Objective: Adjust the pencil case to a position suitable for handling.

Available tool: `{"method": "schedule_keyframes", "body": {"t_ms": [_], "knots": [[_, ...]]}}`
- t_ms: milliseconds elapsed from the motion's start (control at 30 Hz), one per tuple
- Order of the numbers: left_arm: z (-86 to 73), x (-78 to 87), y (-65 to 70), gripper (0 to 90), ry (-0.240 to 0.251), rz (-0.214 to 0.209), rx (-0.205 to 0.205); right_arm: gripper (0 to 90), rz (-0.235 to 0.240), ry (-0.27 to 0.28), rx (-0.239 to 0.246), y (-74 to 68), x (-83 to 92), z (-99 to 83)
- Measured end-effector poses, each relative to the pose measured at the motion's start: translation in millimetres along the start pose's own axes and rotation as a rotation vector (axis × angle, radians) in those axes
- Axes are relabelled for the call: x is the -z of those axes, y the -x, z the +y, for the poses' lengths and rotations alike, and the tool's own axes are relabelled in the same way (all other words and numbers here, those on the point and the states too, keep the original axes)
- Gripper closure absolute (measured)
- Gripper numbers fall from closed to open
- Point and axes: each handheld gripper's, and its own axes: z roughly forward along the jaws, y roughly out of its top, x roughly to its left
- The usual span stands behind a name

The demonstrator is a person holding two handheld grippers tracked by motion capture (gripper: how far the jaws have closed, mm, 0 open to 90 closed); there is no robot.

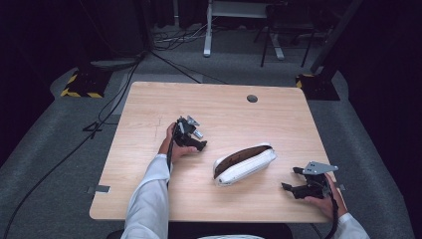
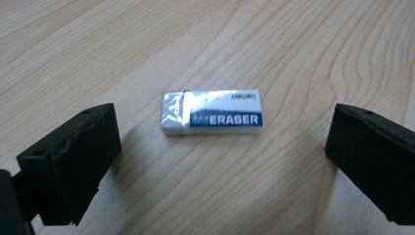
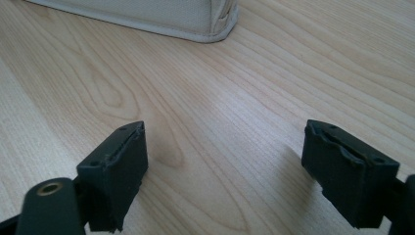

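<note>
On the wooden table (image 1: 149, 99), the left gripper (image 2: 222, 147) hangs jaws apart over an ungrasped eraser (image 2: 211, 111); the unzipped case (image 1: 245, 164) waits nearby, beside the right gripper (image 3: 244, 171), equally spread and empty.

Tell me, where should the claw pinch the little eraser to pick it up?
Probably across the eraser's two long sides, near the middle, coming down from above. It lies flat on the table, so its narrow width fits easily between the open left claw.
</note>
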Motion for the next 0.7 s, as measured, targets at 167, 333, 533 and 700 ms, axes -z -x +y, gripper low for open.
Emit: {"method": "schedule_keyframes", "body": {"t_ms": [167, 333, 533, 700], "knots": [[1.3, 0.0, -1.4, 10.5, 0.026, -0.004, -0.006, 17.7, 0.000, 0.000, 0.000, 0.0, 0.0, 0.0], [0.3, 1.1, -2.0, 17.6, 0.049, -0.006, 0.004, 17.7, 0.000, 0.000, 0.001, 0.0, 0.0, 0.0], [-3.3, 5.9, -0.7, 37.8, 0.075, -0.026, -0.017, 17.7, 0.000, 0.000, 0.001, 0.0, 0.0, 0.0], [-6.5, 8.6, 1.0, 47.0, 0.083, -0.038, -0.025, 17.7, 0.000, 0.000, 0.001, 0.0, 0.0, -0.1]]}}
